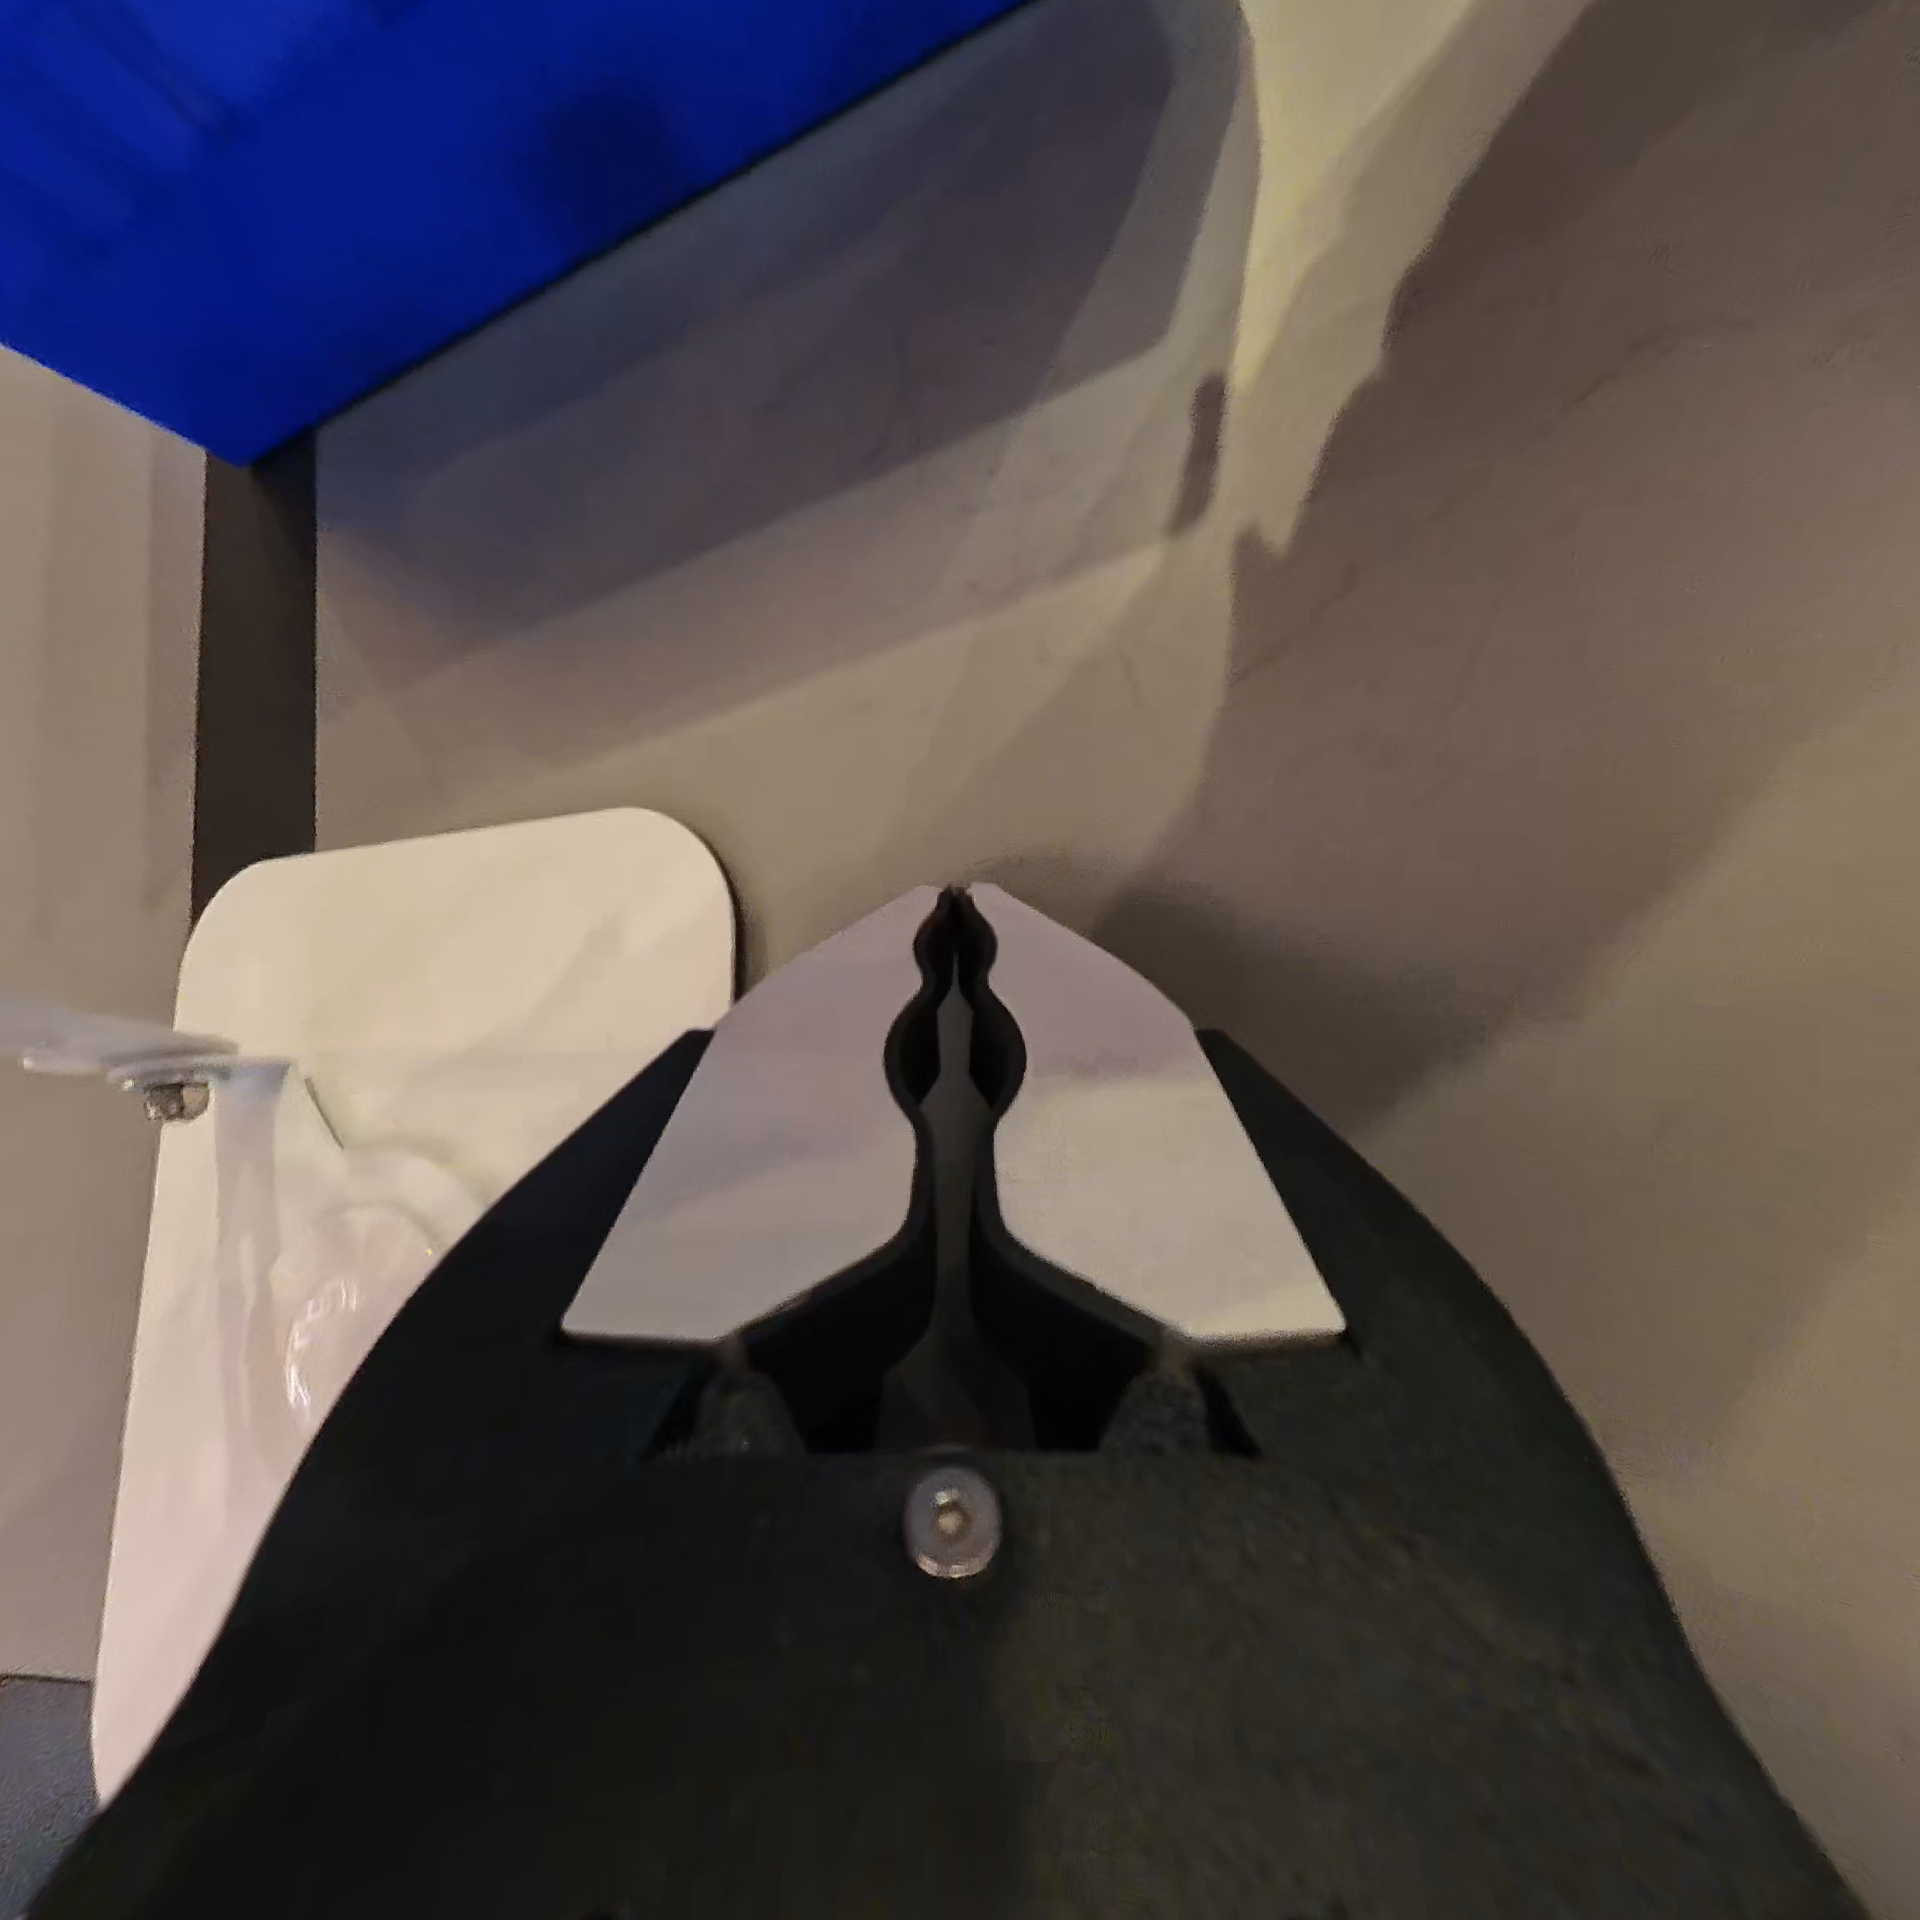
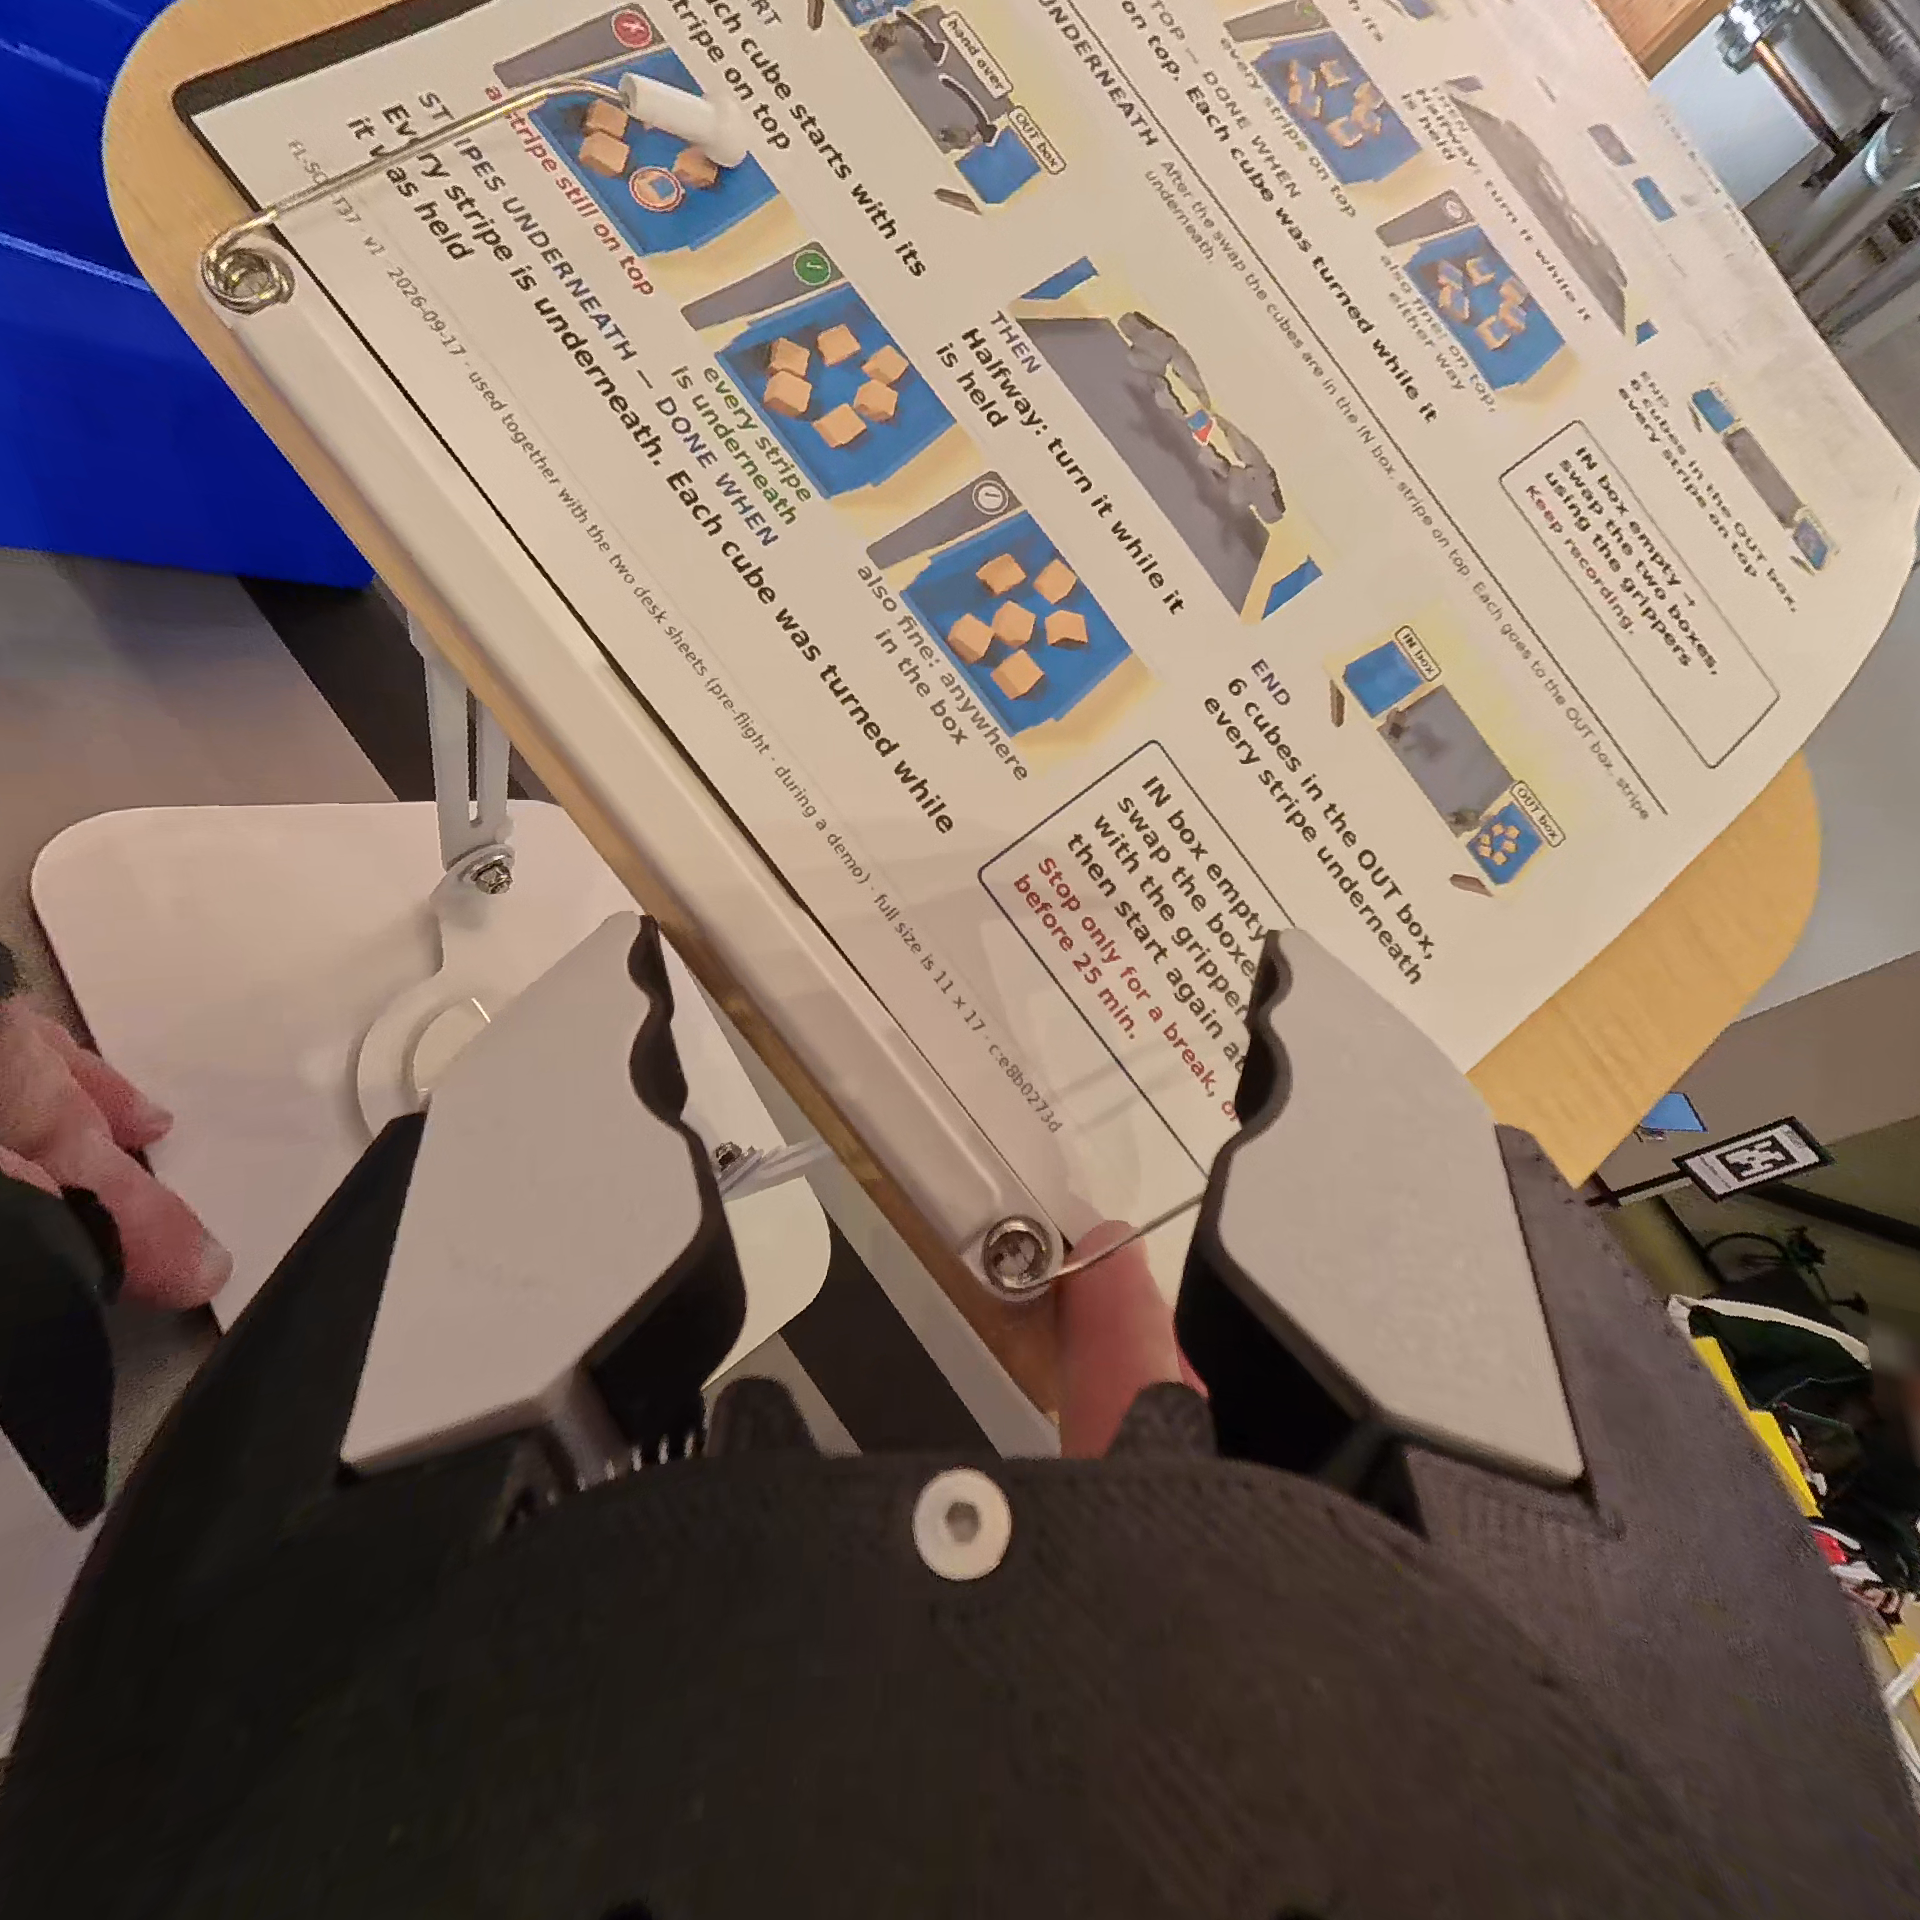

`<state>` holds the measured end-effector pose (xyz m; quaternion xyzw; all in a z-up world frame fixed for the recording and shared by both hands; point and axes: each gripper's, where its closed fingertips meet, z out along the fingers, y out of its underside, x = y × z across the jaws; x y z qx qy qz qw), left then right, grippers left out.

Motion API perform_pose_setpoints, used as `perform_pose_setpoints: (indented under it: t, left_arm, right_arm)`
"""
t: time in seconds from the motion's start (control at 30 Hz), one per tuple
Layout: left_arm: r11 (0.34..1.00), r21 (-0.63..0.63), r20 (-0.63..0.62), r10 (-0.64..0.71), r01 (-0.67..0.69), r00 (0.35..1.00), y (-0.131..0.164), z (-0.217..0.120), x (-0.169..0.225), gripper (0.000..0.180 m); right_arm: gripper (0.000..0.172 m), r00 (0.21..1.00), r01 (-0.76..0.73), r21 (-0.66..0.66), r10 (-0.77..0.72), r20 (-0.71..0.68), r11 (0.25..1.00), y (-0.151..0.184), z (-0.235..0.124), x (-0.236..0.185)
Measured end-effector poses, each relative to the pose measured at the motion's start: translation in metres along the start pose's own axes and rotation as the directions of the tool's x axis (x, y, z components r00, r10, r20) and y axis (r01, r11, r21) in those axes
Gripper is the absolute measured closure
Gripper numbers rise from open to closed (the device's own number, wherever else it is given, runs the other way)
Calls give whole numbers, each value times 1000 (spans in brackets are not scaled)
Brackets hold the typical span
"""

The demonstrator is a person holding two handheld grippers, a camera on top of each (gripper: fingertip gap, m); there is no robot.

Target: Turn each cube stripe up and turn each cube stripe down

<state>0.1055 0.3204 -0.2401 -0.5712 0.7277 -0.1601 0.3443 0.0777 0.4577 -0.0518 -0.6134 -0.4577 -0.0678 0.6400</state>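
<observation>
No cube shows in either view. A blue box (image 1: 416, 187) is at the top left of the left wrist view, and its wall shows at the left edge of the right wrist view (image 2: 104, 364). My left gripper (image 1: 958, 896) is shut with its fingertips together and nothing between them, pointing at a grey surface. My right gripper (image 2: 958, 940) is wide open and holds nothing. It points at a tilted wooden board (image 2: 1662, 997) that carries a printed sheet (image 2: 1039, 468). The board's lower rail (image 2: 644, 727) runs between the fingers, which do not press on it.
The board stands on a white base plate (image 2: 208, 935), which also shows in the left wrist view (image 1: 447, 956). A person's hand (image 2: 94, 1174) rests on the plate's left edge and a finger (image 2: 1122, 1340) is under the board's corner. Clutter lies at the far right (image 2: 1766, 1351).
</observation>
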Motion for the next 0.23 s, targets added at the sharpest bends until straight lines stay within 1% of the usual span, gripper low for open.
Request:
perform_pose_setpoints:
  t: [0.13, 0.23]
  left_arm:
    - [1000, 21, 0, 6, -6, 1000, -6, 5, -3, 180]
    - [1000, -2, 14, 17, -17, 1000, -8, 10, -8, 180]
  right_arm:
    - [66, 1000, -2, 10, 2, -4, 1000, 0, -1, 0]
    - [67, 1000, -11, 11, 11, -7, 1000, 2, 0, 2]
